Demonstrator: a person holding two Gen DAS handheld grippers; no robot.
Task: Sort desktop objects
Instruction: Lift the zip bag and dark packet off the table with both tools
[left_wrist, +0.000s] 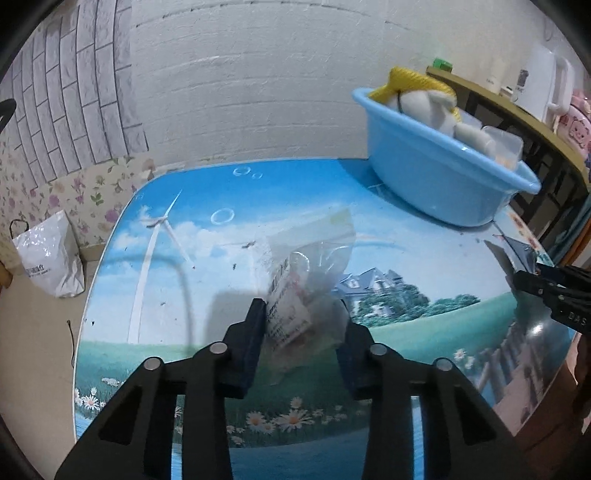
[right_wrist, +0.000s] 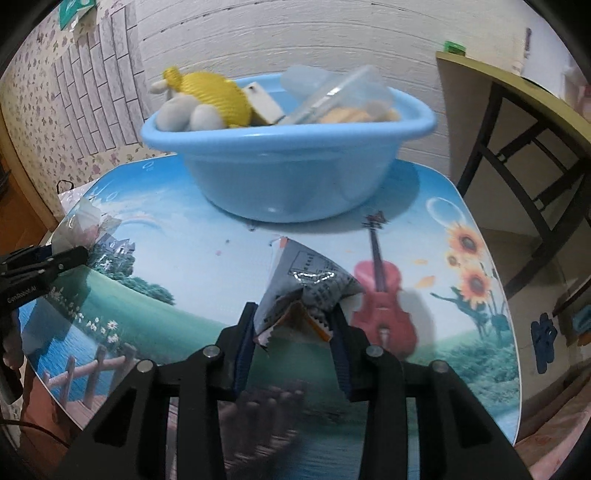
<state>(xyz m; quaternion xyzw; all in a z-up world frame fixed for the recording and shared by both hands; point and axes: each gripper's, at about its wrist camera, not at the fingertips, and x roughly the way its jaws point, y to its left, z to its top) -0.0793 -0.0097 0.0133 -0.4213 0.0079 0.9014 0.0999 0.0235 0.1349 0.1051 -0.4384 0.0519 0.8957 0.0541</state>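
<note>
My left gripper (left_wrist: 301, 306) is shut on a clear plastic bag (left_wrist: 306, 273) with a printed label, held a little above the picture-printed table (left_wrist: 207, 266). My right gripper (right_wrist: 295, 310) is shut on a crumpled grey foil packet (right_wrist: 310, 280) with an orange edge. A light blue basin (right_wrist: 288, 173) stands at the table's far side, straight ahead in the right wrist view. It holds a yellow and white plush toy (right_wrist: 207, 99) and a clear lidded container (right_wrist: 351, 92). In the left wrist view the basin (left_wrist: 424, 177) is at the far right and the right gripper (left_wrist: 532, 280) enters from the right edge.
A white plastic bag (left_wrist: 48, 258) sits on the floor left of the table. A dark-framed side table (right_wrist: 517, 92) stands to the right, carrying a white kettle (left_wrist: 546, 81). A white wall runs close behind the table.
</note>
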